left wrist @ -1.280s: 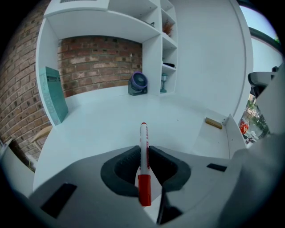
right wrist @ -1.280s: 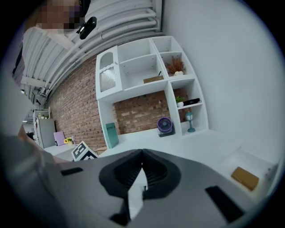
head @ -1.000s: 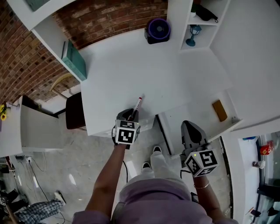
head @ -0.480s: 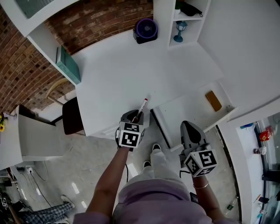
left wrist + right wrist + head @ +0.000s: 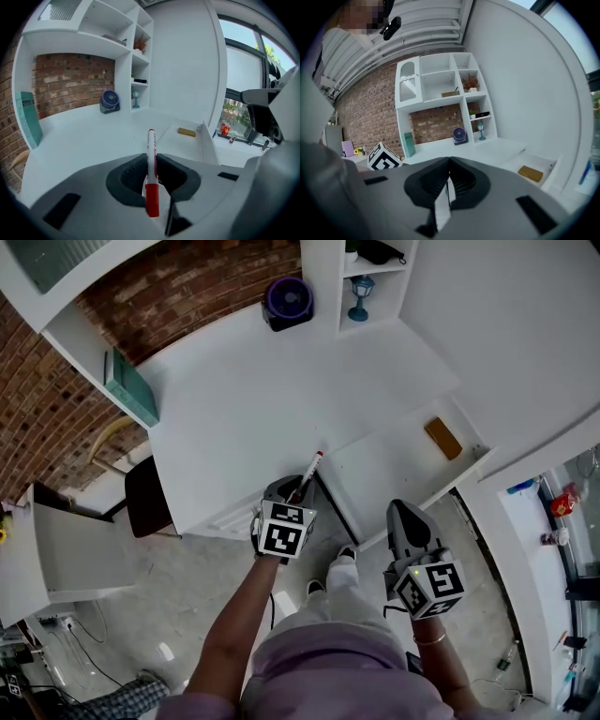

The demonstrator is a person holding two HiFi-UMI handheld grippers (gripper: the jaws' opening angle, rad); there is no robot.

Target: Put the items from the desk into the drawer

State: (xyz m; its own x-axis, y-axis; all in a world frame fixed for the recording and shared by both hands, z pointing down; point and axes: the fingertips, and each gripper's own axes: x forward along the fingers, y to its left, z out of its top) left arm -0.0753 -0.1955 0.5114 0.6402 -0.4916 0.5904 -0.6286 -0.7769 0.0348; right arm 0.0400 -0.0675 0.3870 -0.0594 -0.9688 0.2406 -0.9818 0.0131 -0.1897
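Note:
My left gripper [image 5: 296,493] is shut on a white marker with a red cap [image 5: 311,472] [image 5: 151,154], held at the desk's front edge, its tip pointing toward the open drawer [image 5: 380,474]. A flat brown-yellow item [image 5: 442,438] [image 5: 186,132] [image 5: 530,173] lies in the drawer's far right corner. My right gripper [image 5: 405,517] hangs shut and empty below the drawer front, off the desk. In the right gripper view its jaws [image 5: 449,180] meet with nothing between them.
On the white desk [image 5: 262,390] stand a purple fan [image 5: 287,302] at the back and a teal book [image 5: 129,387] at the left. A small blue lamp [image 5: 357,296] sits in the shelf unit. A dark chair [image 5: 148,495] stands left of the desk.
My left gripper with the marker has shifted right along the desk's front edge toward the drawer. The right gripper has stayed put.

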